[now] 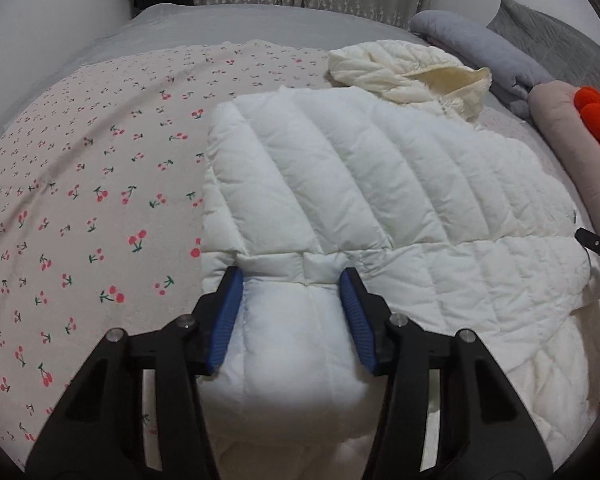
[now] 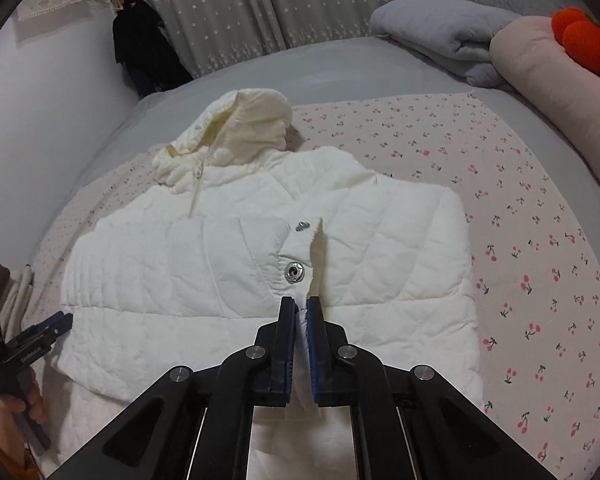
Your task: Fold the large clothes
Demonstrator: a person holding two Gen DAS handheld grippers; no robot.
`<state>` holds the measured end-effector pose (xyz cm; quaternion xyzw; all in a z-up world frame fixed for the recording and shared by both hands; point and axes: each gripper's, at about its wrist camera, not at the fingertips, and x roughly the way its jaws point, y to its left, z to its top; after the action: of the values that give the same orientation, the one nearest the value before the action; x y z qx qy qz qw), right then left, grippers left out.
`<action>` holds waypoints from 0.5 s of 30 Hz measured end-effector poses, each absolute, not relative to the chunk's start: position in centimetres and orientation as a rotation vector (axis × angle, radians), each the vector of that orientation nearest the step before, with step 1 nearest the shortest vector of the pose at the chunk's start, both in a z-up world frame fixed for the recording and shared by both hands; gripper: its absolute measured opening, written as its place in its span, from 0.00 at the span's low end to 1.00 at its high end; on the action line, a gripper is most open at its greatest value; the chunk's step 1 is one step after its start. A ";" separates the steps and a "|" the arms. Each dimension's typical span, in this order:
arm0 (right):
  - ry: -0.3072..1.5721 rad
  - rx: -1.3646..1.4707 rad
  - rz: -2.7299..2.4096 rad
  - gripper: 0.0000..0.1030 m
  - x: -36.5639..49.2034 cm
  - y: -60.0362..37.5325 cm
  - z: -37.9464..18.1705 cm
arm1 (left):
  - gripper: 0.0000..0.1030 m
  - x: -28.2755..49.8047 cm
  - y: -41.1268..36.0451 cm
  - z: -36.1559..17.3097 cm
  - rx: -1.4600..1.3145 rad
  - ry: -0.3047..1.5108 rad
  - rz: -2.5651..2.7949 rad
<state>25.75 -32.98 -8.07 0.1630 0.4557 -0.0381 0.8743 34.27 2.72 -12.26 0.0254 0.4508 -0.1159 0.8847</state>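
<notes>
A white quilted hooded jacket (image 1: 360,184) (image 2: 220,264) lies spread on the bed, its hood (image 1: 400,68) (image 2: 244,132) at the far end. My left gripper (image 1: 292,276) has both blue pads pressed against a thick puffy fold of the jacket's near edge, which bulges between them. It also shows at the left of the right wrist view as the left gripper (image 2: 48,332), held by a hand (image 2: 16,404). My right gripper (image 2: 301,302) is shut on the jacket's front edge just below a metal snap button (image 2: 294,271); a strip of white fabric shows between its pads.
A cherry-print sheet (image 1: 100,184) (image 2: 520,220) covers the bed around the jacket. A folded grey blanket (image 1: 480,48) (image 2: 440,32) and a pink pillow (image 1: 560,140) (image 2: 540,92) with orange plush lie at the bed's far right. A dark garment (image 2: 140,52) hangs by the curtain.
</notes>
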 end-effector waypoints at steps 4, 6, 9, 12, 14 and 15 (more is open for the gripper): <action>0.995 0.219 -0.123 0.06 25.9 -31.8 -11.5 | 0.52 34.7 4.6 -13.4 -0.001 0.927 -0.213; 0.984 0.157 -0.140 0.06 25.7 -31.1 -11.8 | 0.52 34.6 4.9 -13.3 -0.013 0.923 -0.217; 1.003 0.086 -0.159 0.09 25.9 -30.3 -11.1 | 0.52 34.4 4.7 -12.9 0.003 0.920 -0.211; 1.016 0.066 -0.150 0.22 25.7 -30.2 -9.9 | 0.53 34.2 4.7 -11.9 0.004 0.938 -0.198; 1.020 0.063 -0.152 0.32 25.2 -30.3 -9.1 | 0.58 33.8 4.8 -11.0 0.011 0.945 -0.202; 1.021 0.062 -0.156 0.41 25.0 -30.6 -8.6 | 0.61 33.6 4.8 -10.5 0.022 0.949 -0.204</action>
<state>25.01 -30.57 -8.64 0.0297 0.4878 -0.0746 0.8692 33.57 4.78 -10.49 0.0107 0.4559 -0.0978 0.8846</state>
